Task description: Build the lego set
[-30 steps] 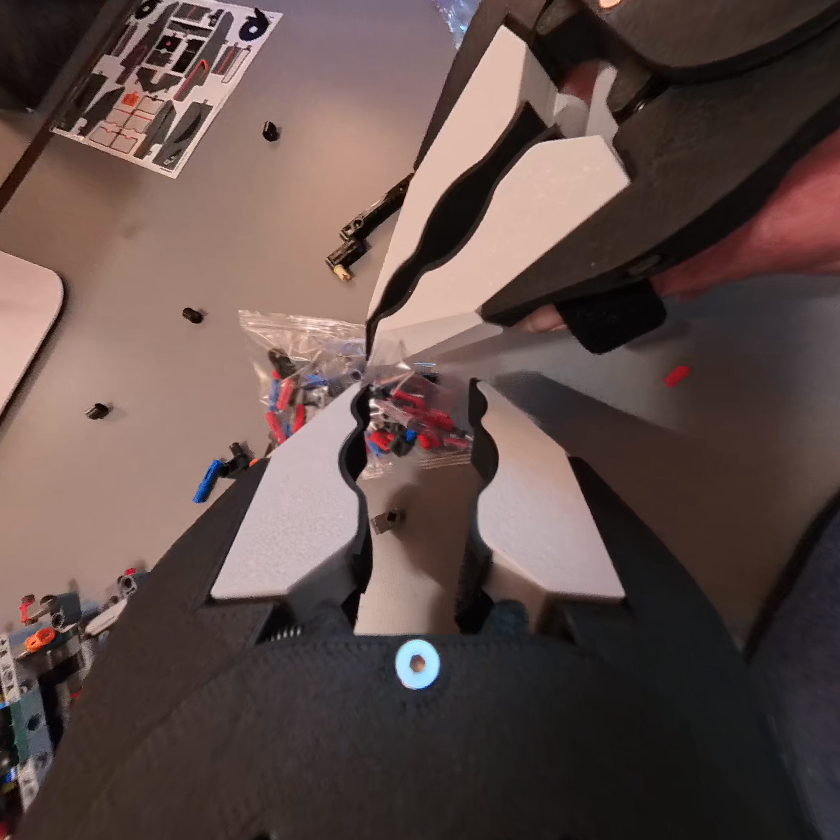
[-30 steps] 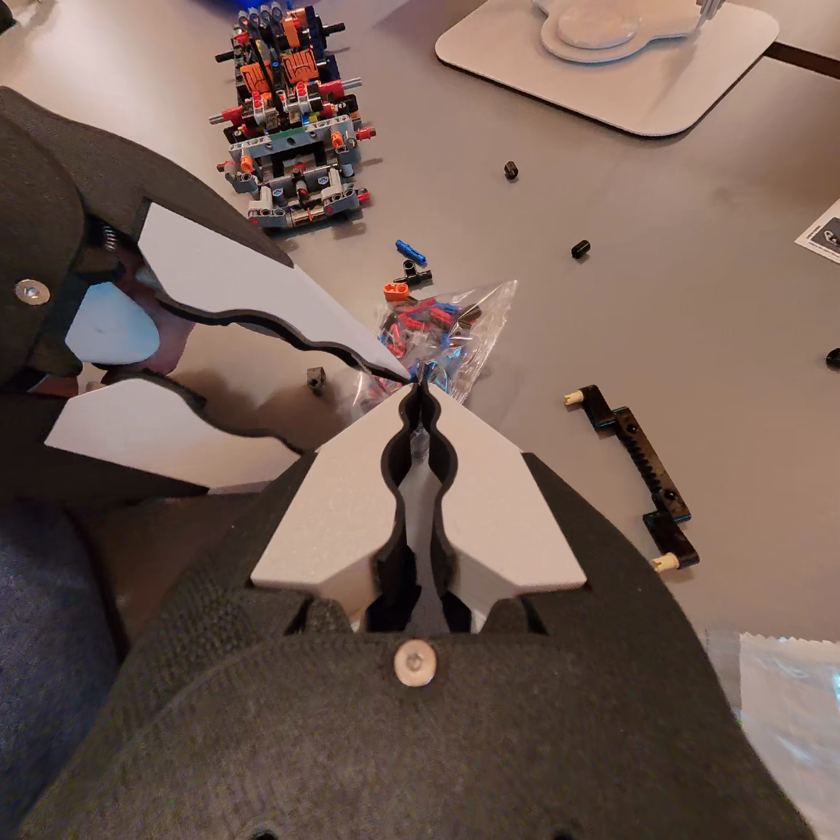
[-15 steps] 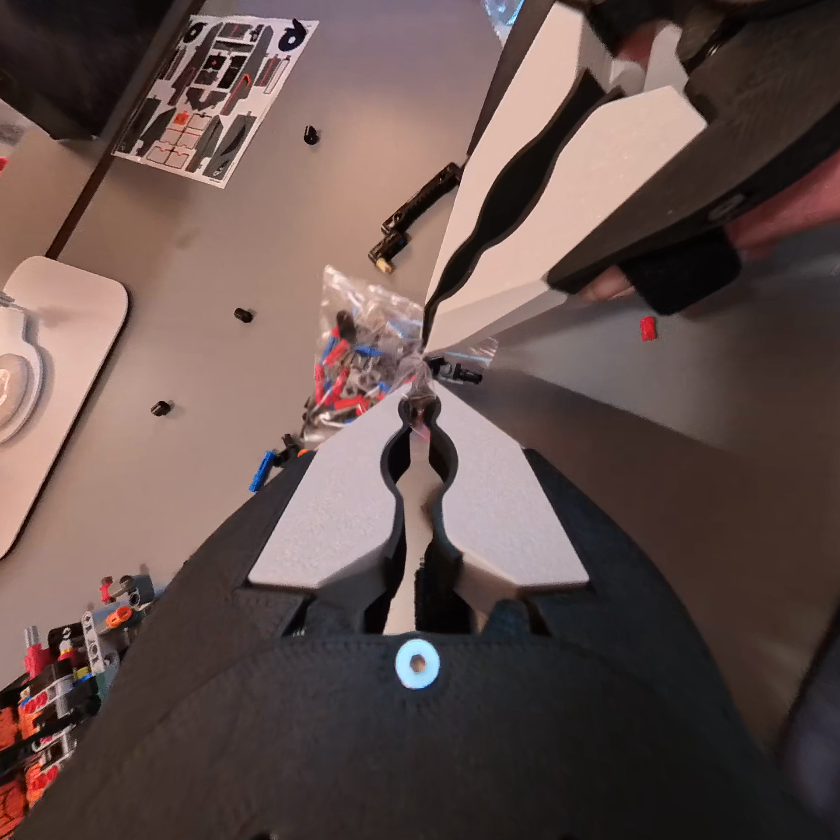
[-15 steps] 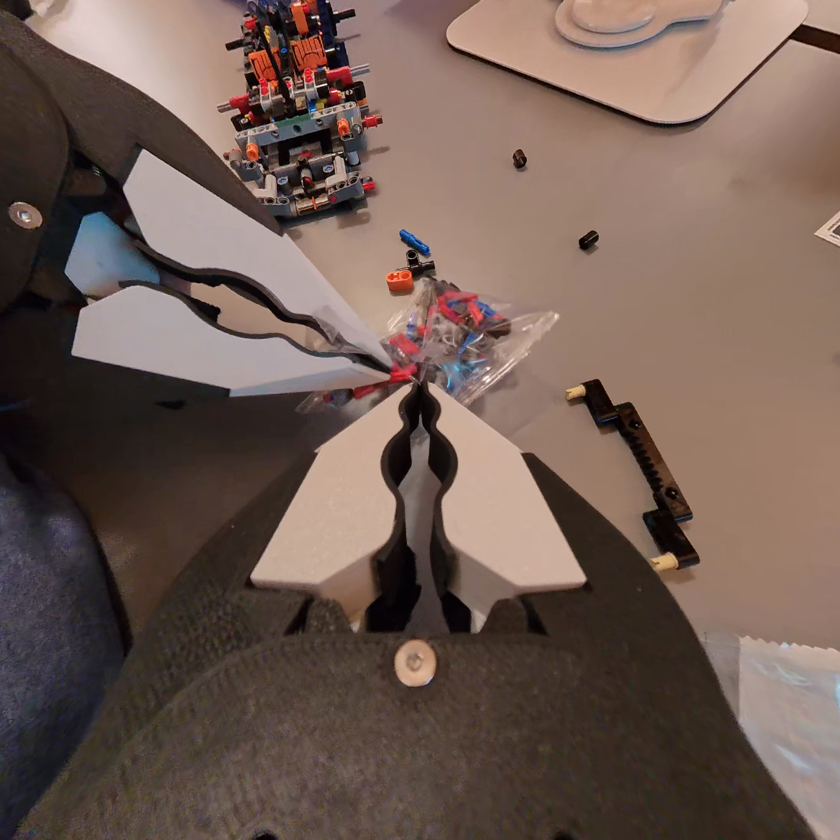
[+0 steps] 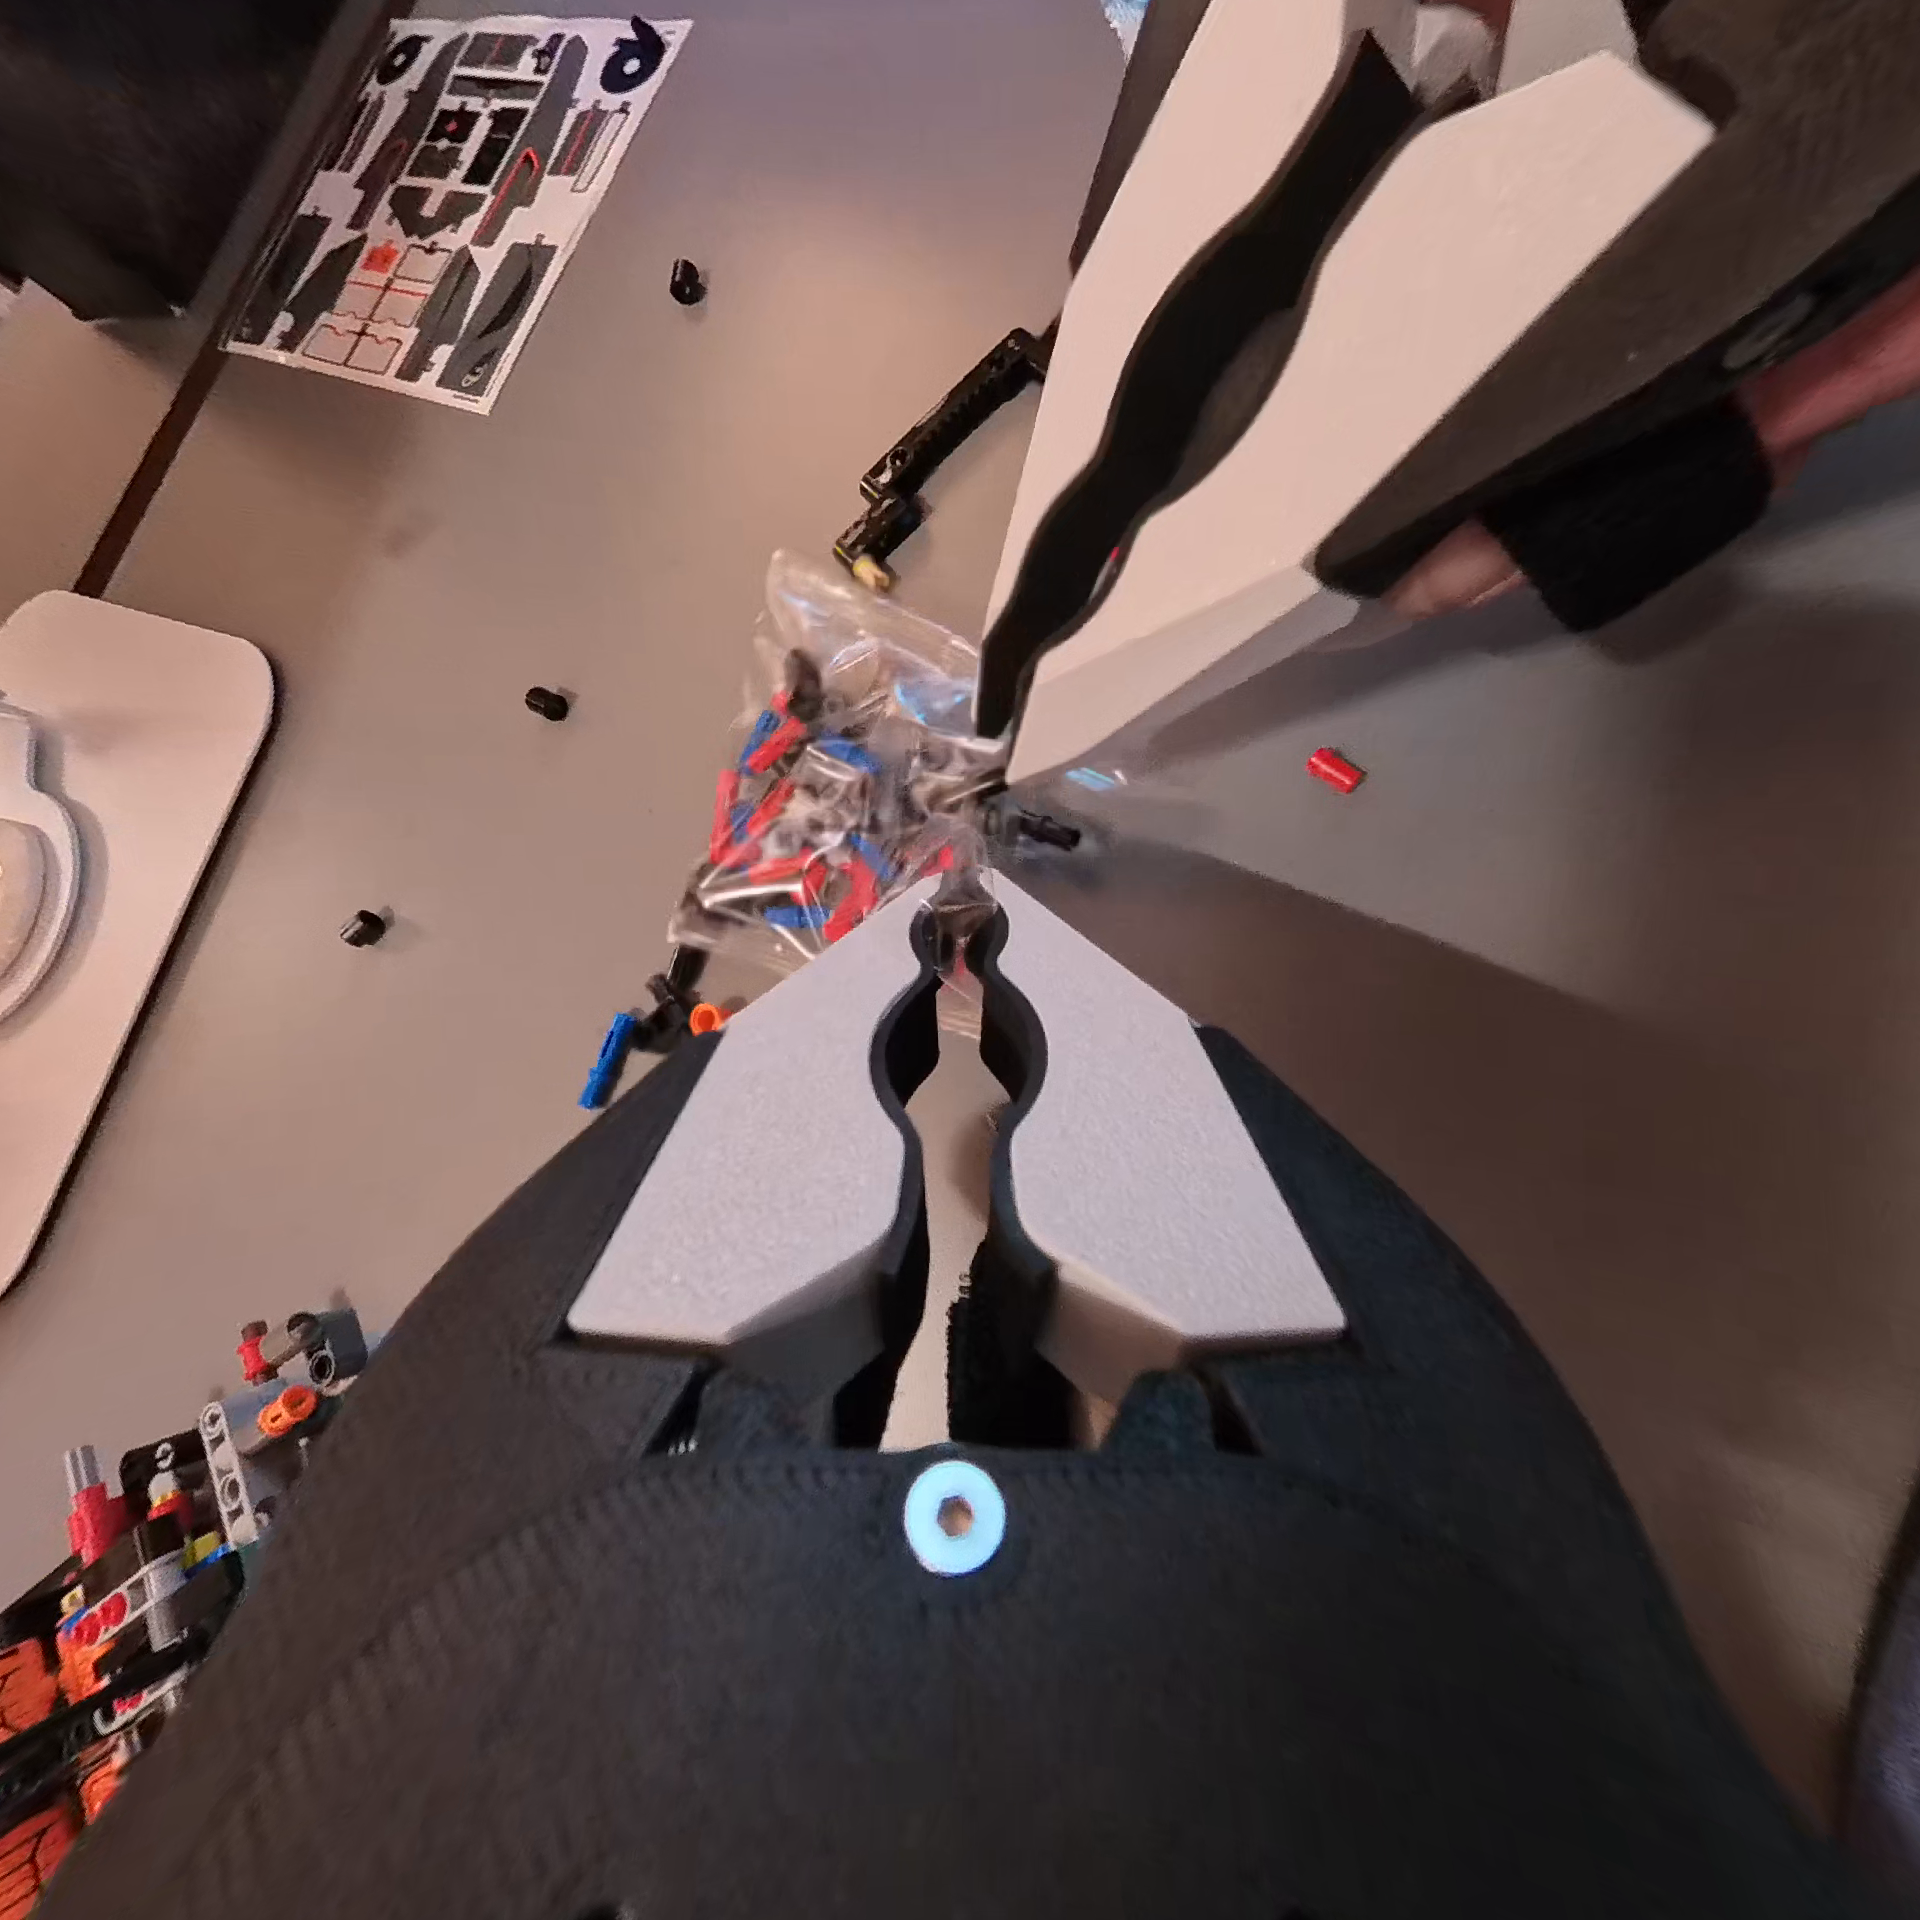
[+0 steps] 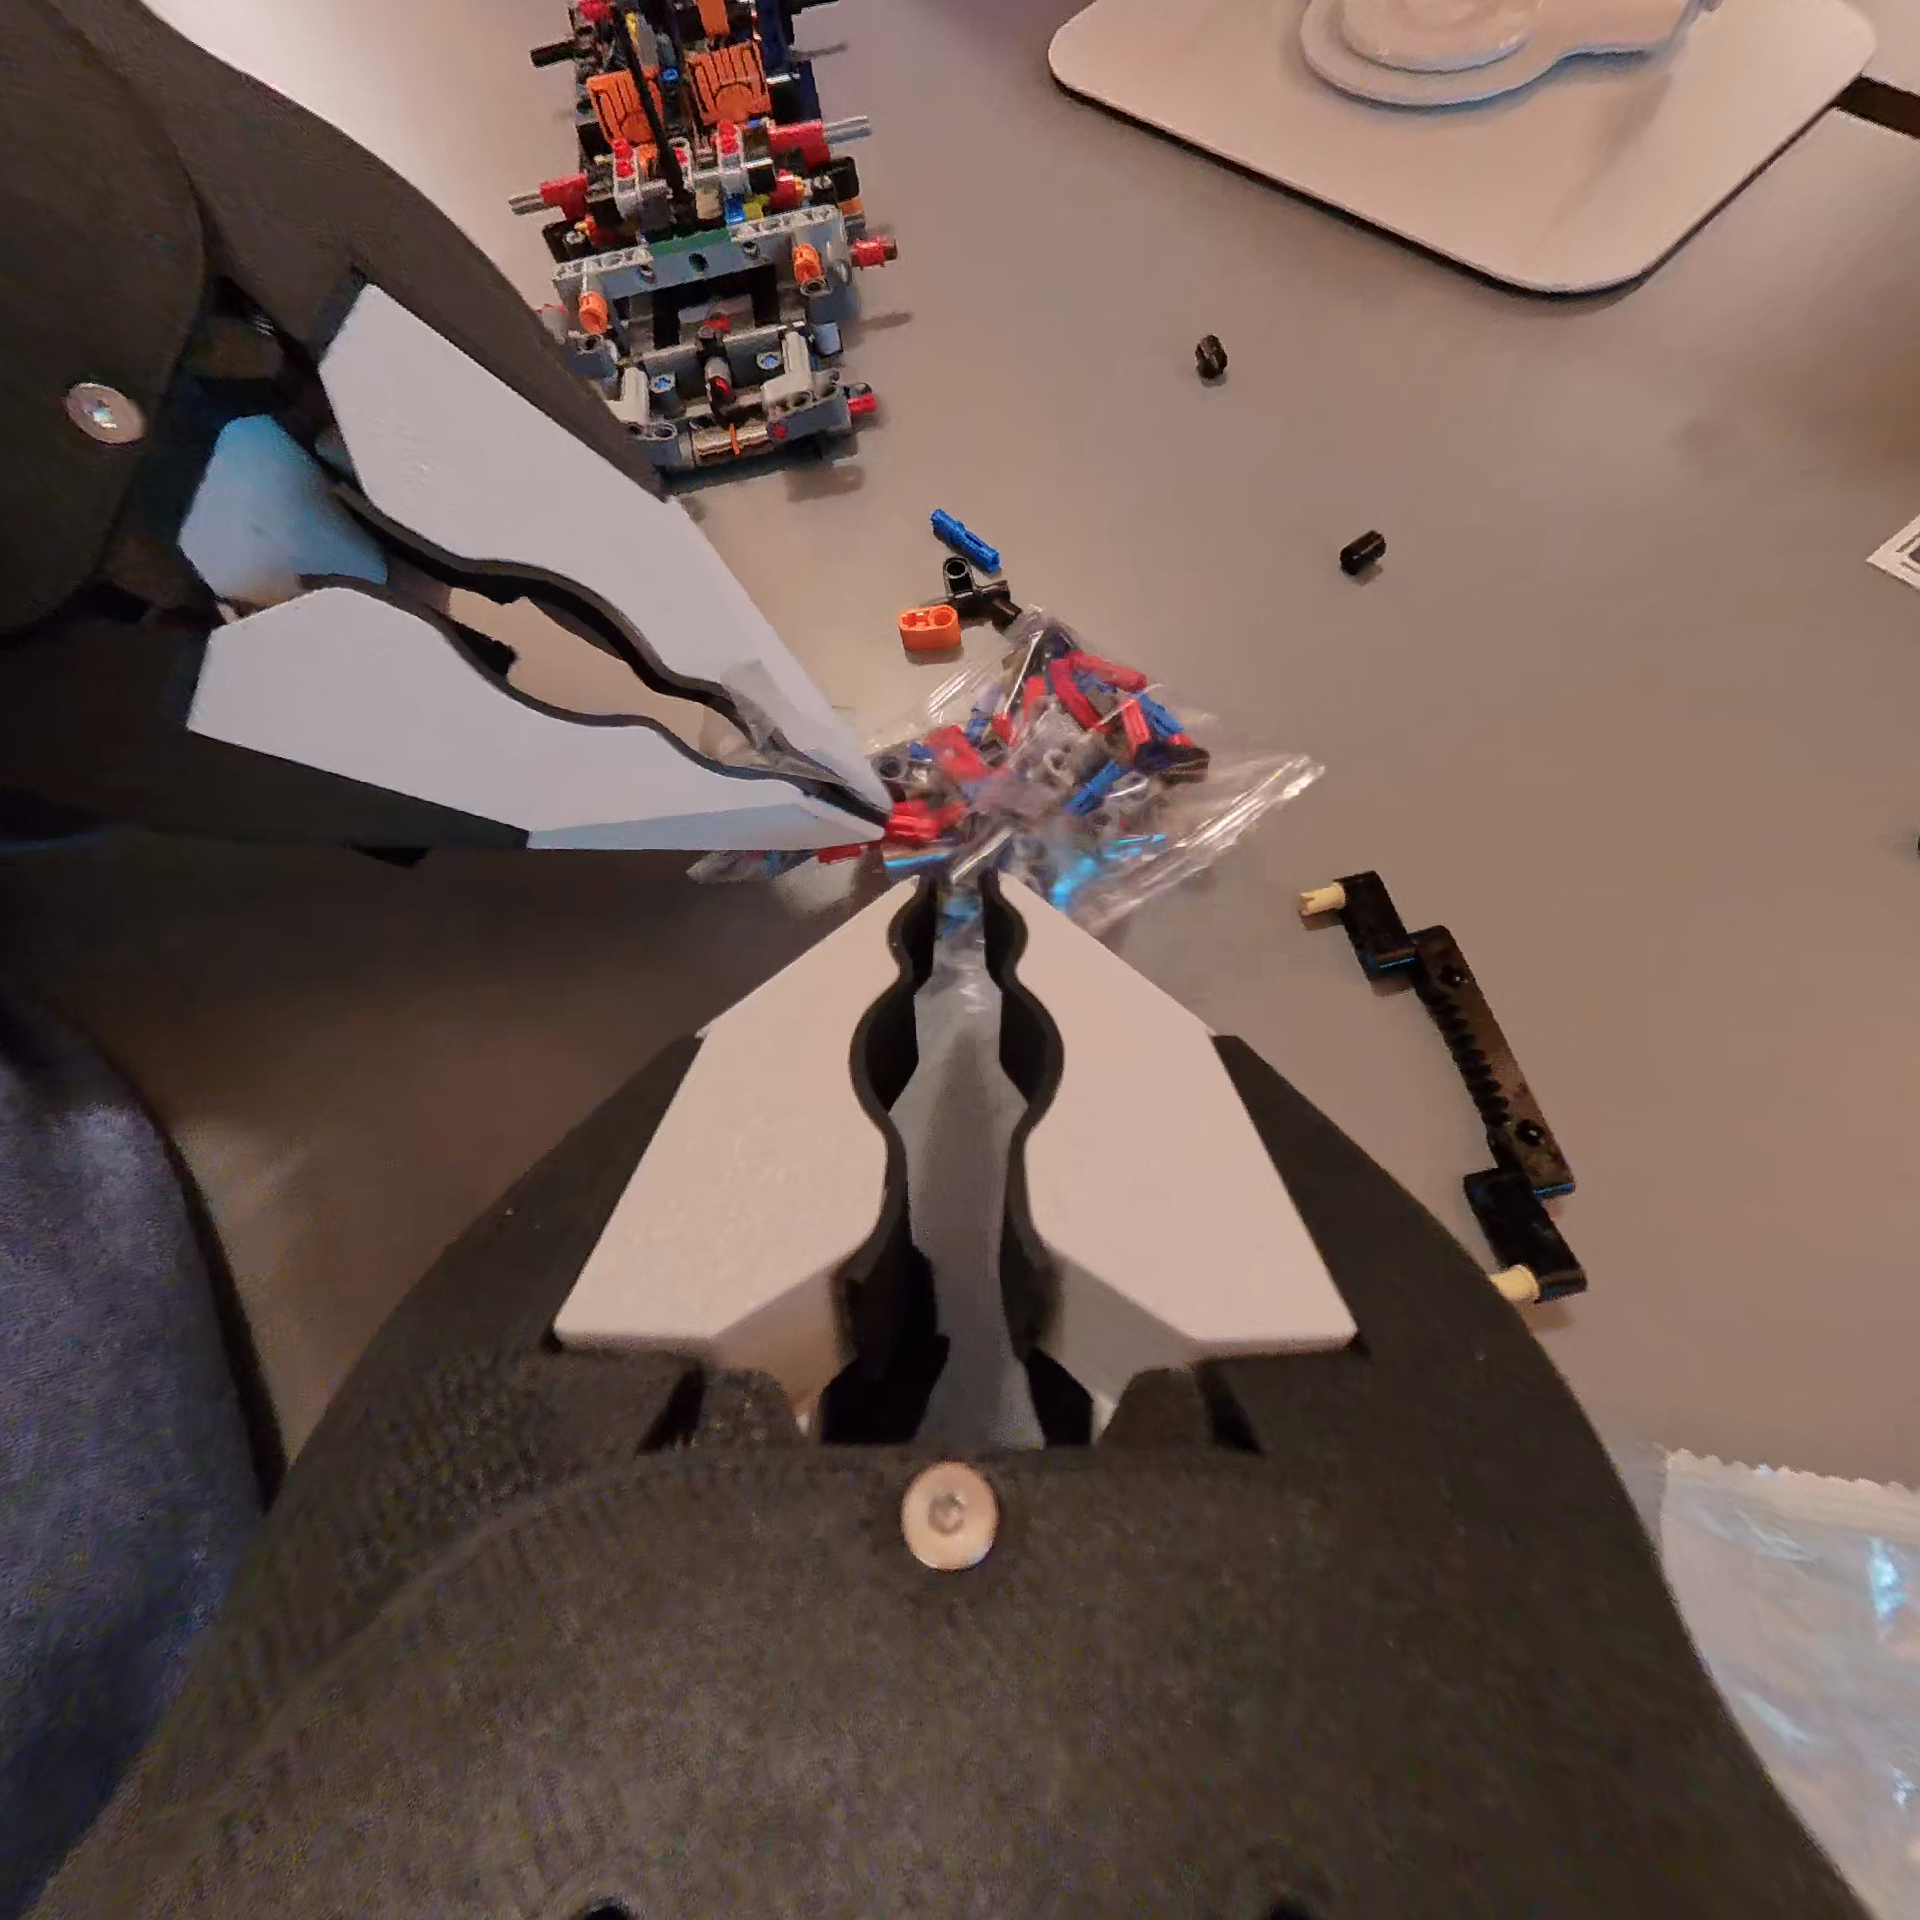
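A clear plastic bag (image 5: 821,810) of small red, blue and black pins lies on the grey table. My left gripper (image 5: 961,902) is shut on the bag's near corner. My right gripper (image 6: 951,883) is shut on another part of the same bag (image 6: 1049,769). The two sets of tips nearly meet. In the right wrist view the left gripper (image 6: 873,816) comes in from the left. In the left wrist view the right gripper (image 5: 997,748) comes in from the upper right. The part-built lego model (image 6: 717,260) stands beyond the bag; it also shows in the left wrist view (image 5: 125,1558).
A black toothed rack piece (image 6: 1455,1081) lies right of the bag. Loose blue (image 6: 964,537), orange (image 6: 928,631) and black (image 6: 1361,551) pieces lie around. A red pin (image 5: 1335,771), a sticker sheet (image 5: 457,197), a white pad (image 6: 1455,156) and another clear bag (image 6: 1797,1621) are nearby. My left and right fingertips are right by each other.
My left gripper was open a second ago and has shut on the bag. Both grippers have drawn the bag's end up between their tips, bunching the pins.
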Demonstrator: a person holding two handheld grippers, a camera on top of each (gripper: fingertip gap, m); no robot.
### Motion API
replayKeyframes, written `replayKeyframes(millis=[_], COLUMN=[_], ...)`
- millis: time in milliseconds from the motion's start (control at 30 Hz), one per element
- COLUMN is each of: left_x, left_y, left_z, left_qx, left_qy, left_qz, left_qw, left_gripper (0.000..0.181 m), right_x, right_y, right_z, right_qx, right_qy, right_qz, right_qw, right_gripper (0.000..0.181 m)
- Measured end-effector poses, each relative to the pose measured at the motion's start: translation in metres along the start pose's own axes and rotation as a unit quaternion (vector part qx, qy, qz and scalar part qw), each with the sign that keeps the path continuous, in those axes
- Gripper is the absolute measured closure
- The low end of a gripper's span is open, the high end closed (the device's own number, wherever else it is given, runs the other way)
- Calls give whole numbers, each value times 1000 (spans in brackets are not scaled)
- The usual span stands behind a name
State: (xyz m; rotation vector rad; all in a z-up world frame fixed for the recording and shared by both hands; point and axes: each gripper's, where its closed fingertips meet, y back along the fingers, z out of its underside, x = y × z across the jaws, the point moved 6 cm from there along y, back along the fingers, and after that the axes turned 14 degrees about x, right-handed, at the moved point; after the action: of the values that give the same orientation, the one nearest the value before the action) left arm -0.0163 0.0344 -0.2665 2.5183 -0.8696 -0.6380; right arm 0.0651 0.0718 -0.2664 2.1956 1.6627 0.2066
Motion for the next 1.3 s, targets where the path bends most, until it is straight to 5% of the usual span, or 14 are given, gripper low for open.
replayKeyframes(millis=[833,1300], left_x=[-8,-22], left_y=[-3,8], left_z=[-3,5], left_qx=[4,8], left_qy=[-8,5], left_qz=[31,33], left_qw=[999,999], left_gripper=[181,181], right_x=[-8,-6], right_y=[-5,-5], right_z=[-11,-14], right_qx=[-68,-39], right_qy=[174,185], right_qz=[60,-7], right_qw=[981,982], right_gripper=[165,160])
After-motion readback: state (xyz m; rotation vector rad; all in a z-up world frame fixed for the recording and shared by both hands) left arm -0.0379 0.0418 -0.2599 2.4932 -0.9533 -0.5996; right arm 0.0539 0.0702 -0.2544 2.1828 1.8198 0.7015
